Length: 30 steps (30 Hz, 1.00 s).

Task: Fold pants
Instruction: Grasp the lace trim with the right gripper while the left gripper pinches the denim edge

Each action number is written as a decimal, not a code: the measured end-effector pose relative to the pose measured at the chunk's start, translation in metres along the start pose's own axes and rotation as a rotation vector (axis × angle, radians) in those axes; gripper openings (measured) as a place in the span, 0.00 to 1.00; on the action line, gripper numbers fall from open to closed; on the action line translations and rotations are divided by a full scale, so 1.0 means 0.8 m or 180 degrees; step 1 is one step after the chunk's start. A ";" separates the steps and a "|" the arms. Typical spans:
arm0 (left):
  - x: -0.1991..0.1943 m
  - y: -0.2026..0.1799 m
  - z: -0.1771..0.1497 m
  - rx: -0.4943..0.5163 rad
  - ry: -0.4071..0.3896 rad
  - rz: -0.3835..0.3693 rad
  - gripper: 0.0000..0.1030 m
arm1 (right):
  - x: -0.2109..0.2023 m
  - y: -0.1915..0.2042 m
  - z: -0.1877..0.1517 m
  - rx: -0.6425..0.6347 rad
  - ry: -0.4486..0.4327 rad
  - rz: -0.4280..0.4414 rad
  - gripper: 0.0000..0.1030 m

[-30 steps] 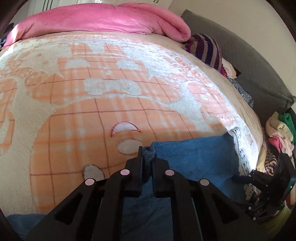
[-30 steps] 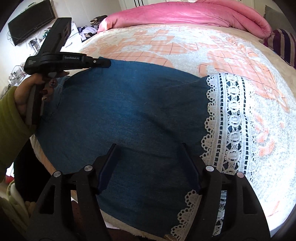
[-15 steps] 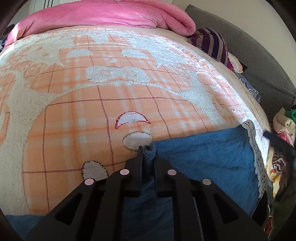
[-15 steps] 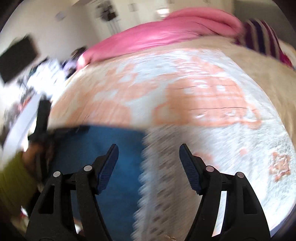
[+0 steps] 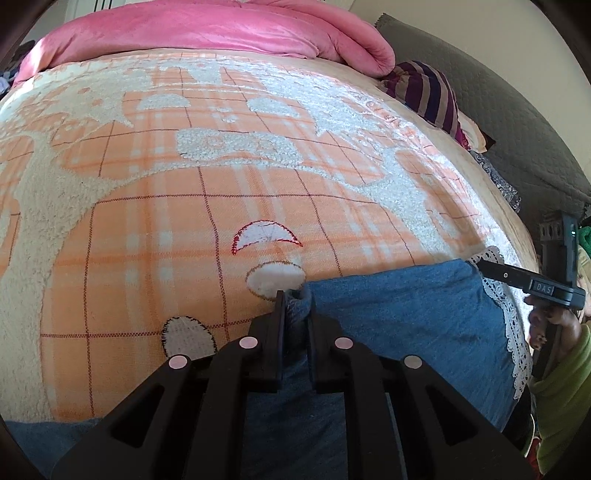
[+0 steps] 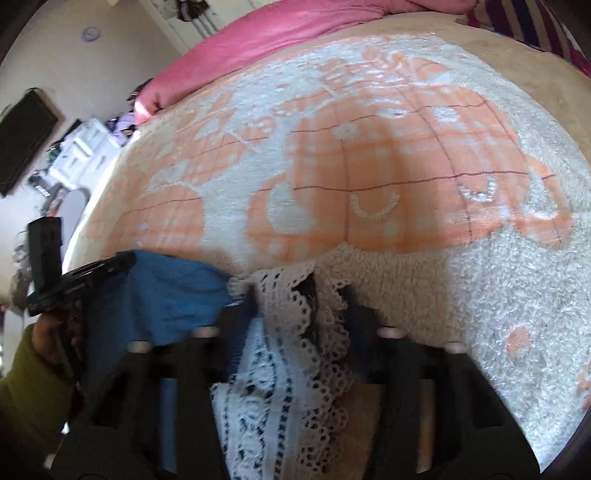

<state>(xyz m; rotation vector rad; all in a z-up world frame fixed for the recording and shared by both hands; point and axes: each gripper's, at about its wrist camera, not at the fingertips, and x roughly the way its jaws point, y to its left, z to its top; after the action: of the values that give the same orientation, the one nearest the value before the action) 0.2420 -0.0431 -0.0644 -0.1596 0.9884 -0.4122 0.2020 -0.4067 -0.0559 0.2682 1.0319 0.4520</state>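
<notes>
My left gripper (image 5: pixel 294 295) is matt black plastic, its fingers (image 5: pixel 277 325) smooth and dull, with small pale glossy discs (image 5: pixel 248 343) set in the arms. The pants (image 5: pixel 399 317) are blue denim, a coarse matt weave, edged with white openwork lace trim (image 6: pixel 291 332) that bunches between my right gripper's (image 6: pixel 299 299) fingers. The blanket (image 5: pixel 155 229) on the bed is fuzzy fleece, nubbly in the white patches. The pink duvet (image 5: pixel 207 29) has a soft velvety sheen.
</notes>
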 end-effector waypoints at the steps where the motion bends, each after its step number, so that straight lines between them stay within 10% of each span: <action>1: -0.001 -0.002 -0.001 0.0012 -0.0007 0.0026 0.08 | -0.006 0.005 0.000 -0.0072 -0.0055 0.0053 0.18; 8: -0.028 -0.020 0.006 0.0105 -0.0272 0.0090 0.06 | -0.052 0.018 0.024 -0.0280 -0.0538 -0.0039 0.14; 16: 0.006 -0.022 0.018 0.0173 -0.0205 0.0399 0.07 | 0.024 0.005 0.053 -0.0565 -0.0101 -0.0585 0.17; 22: 0.010 -0.008 0.015 0.0044 -0.0218 0.0296 0.13 | 0.018 -0.016 0.046 -0.0302 -0.0252 -0.0424 0.33; 26: -0.021 -0.005 0.010 -0.0042 -0.0307 0.0300 0.43 | -0.043 -0.009 0.032 -0.0227 -0.0638 -0.0476 0.47; 30: -0.070 -0.007 -0.013 -0.0060 -0.0533 0.0378 0.49 | -0.089 0.020 -0.005 -0.0418 -0.0837 -0.0558 0.57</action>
<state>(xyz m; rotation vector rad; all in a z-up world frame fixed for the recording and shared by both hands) 0.2049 -0.0245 -0.0249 -0.1490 0.8324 -0.2761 0.1638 -0.4269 0.0032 0.1144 0.7577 0.3146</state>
